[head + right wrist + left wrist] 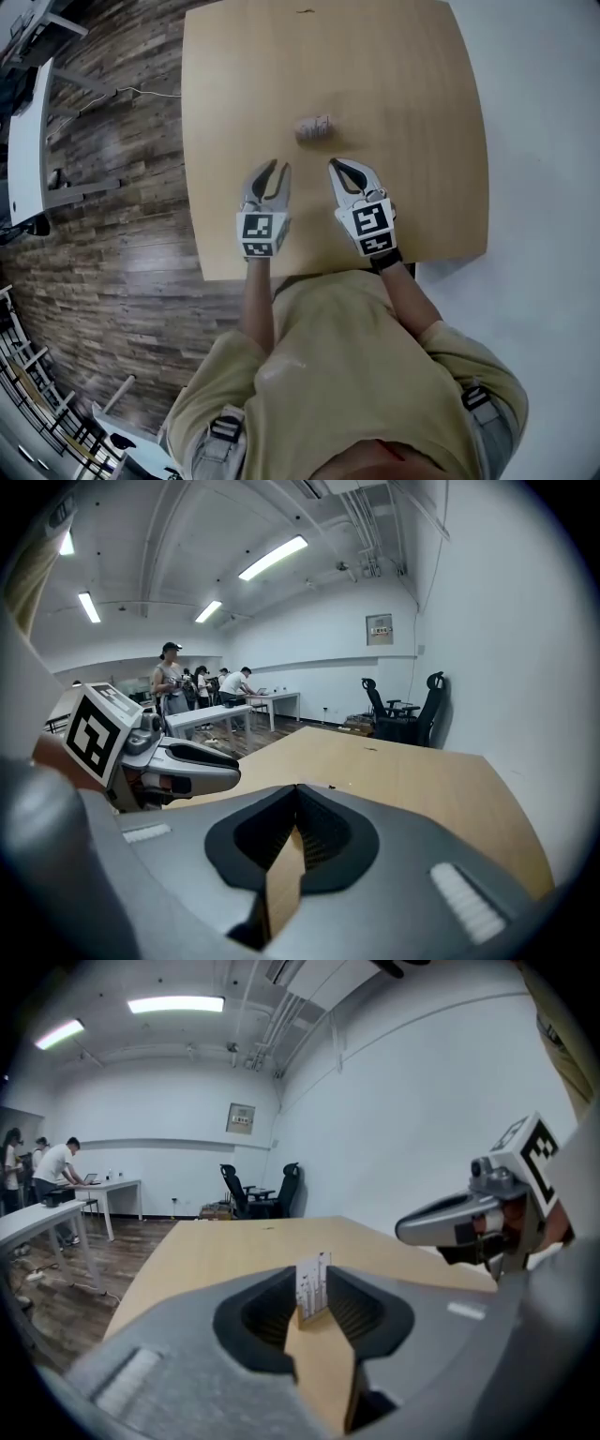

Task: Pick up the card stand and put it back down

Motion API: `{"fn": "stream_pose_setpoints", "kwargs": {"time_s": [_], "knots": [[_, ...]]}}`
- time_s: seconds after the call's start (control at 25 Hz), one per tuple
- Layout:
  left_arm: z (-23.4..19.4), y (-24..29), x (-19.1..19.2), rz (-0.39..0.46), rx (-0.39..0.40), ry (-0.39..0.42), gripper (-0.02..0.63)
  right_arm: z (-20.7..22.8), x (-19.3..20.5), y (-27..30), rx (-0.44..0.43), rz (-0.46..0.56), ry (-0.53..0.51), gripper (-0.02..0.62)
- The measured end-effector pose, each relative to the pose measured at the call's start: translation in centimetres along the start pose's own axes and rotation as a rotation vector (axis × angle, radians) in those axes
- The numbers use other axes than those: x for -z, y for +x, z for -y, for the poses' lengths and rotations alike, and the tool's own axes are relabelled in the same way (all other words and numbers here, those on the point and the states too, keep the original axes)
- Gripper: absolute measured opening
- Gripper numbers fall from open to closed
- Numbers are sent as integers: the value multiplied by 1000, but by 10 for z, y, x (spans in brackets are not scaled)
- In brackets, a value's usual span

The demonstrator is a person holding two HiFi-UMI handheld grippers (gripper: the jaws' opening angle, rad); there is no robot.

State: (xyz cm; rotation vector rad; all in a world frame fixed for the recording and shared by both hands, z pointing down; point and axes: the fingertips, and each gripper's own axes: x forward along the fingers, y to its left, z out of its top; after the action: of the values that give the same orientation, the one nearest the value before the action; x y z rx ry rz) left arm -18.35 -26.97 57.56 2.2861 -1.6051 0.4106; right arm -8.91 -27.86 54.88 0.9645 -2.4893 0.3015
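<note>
The card stand (313, 127), a small pale block holding a white printed card, stands upright near the middle of the light wooden table (403, 84). My left gripper (277, 169) rests a short way in front of it and slightly left, jaws a little open with nothing between them. In the left gripper view the card stand (313, 1290) shows through that narrow gap, beyond the tips. My right gripper (336, 166) sits in front of the stand and slightly right, its tips together and empty. In the right gripper view the jaws (297, 789) meet at the tips and the stand is hidden.
The table's near edge runs just under both gripper bodies, against the person's torso. Dark wooden floor and a white desk (28, 141) lie to the left. Office chairs (253, 1190) stand beyond the table's far end, and people work at desks (211, 710) in the background.
</note>
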Motion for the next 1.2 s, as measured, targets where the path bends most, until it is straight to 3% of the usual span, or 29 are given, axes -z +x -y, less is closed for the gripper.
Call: {"fn": "stream_pose_setpoints", "kwargs": {"time_s": [0.2, 0.44, 0.8, 1.0, 1.2], "knots": [[-13, 41, 38, -103, 35, 9, 166, 21, 23, 27, 7, -35, 22, 6], [-12, 85, 76, -198, 133, 74, 211, 56, 56, 45, 33, -77, 86, 6], [-26, 143, 75, -232, 333, 213, 334, 83, 73, 76, 77, -117, 145, 7], [2, 165, 80, -217, 448, 300, 317, 89, 91, 63, 99, -128, 179, 6], [18, 182, 90, -242, 493, 375, 243, 103, 99, 59, 129, -130, 209, 6]]}}
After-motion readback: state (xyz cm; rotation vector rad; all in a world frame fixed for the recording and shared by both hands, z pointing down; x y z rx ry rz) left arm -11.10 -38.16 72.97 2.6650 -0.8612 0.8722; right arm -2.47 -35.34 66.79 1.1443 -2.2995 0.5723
